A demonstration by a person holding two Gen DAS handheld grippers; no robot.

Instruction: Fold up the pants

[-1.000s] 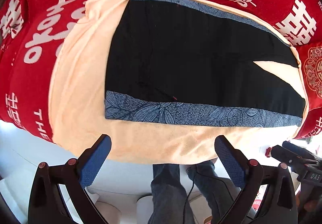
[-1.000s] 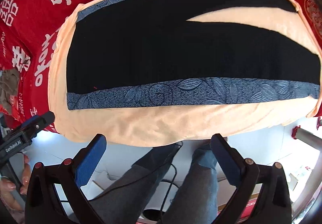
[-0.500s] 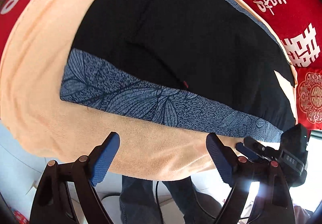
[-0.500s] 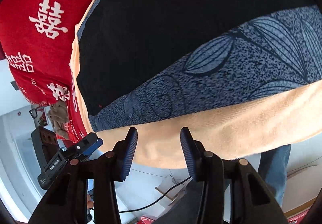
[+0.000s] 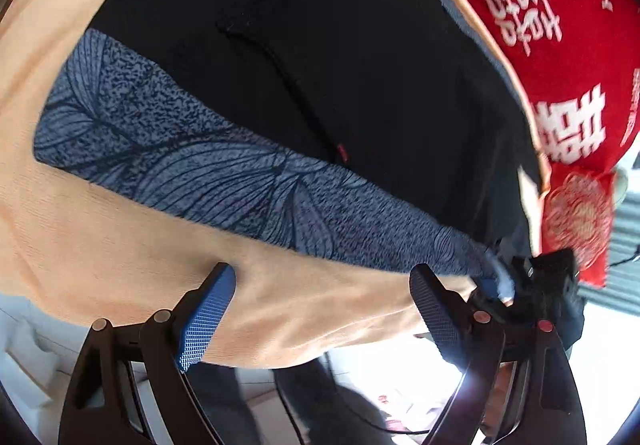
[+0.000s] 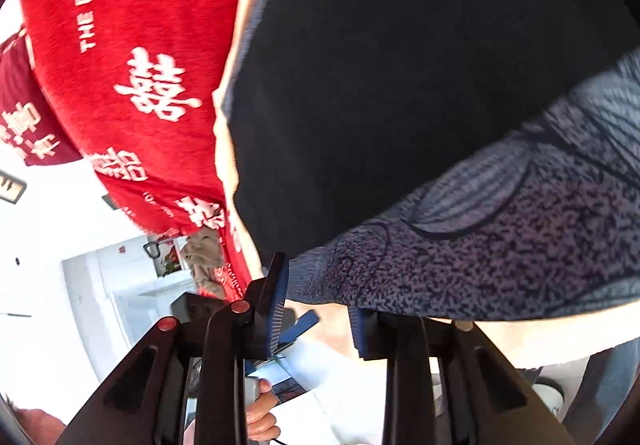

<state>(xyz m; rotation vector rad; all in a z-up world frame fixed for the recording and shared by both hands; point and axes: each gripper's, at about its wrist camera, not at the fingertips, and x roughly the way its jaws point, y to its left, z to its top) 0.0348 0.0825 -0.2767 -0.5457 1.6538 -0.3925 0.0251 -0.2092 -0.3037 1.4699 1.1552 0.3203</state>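
- My left gripper (image 5: 320, 309) gapes wide, empty, over the peach cloth (image 5: 120, 237).
- My right gripper (image 6: 320, 309) straddles the pants (image 5: 320, 85) near corner, half-closed; whether it grips, I cannot tell.
- Risk: pinching cloth too.

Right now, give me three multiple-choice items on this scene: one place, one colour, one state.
1. The pants lie directly on: A) peach cloth B) bare wood C) carpet
2. The side stripe is: A) white B) blue-grey leaf print C) yellow
3. The left tongs are: A) shut on the pants B) shut on the cloth C) open, empty

Answers: 1 A, peach shows along the pants' edges; 2 B, leaf outlines run along the stripe; 3 C, their fingers stand wide apart over the cloth.
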